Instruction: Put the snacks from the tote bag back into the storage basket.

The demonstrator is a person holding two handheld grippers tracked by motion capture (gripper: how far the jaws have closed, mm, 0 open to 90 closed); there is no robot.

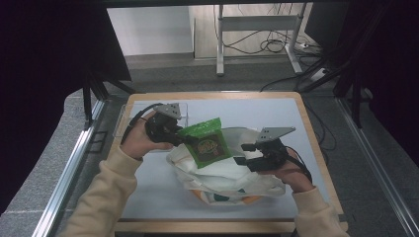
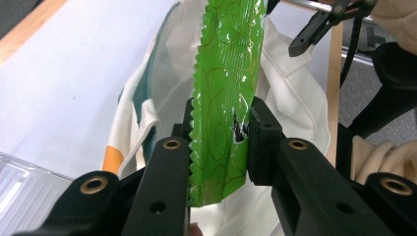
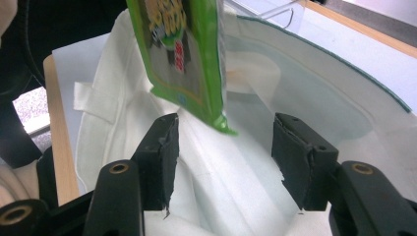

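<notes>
**Green packet held over the open bag**

Pinched at its crimped edge by the left gripper [image 2: 219, 142], hung above the white cloth bag [image 1: 232, 173]. Green packet [image 1: 207, 143]: light, crinkly, probably slippery; best gripped on the seam. Right gripper [image 3: 223, 162] spread, empty, near the bag's mouth.

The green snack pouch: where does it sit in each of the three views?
High view: green snack pouch at centre, over the white cloth bag, held by the left tongs.
Left gripper view: pouch edge-on, running up from between the jaws.
Right gripper view: pouch hanging top centre, above the open right tongs.
Shared landmark: the white cloth bag.
</notes>
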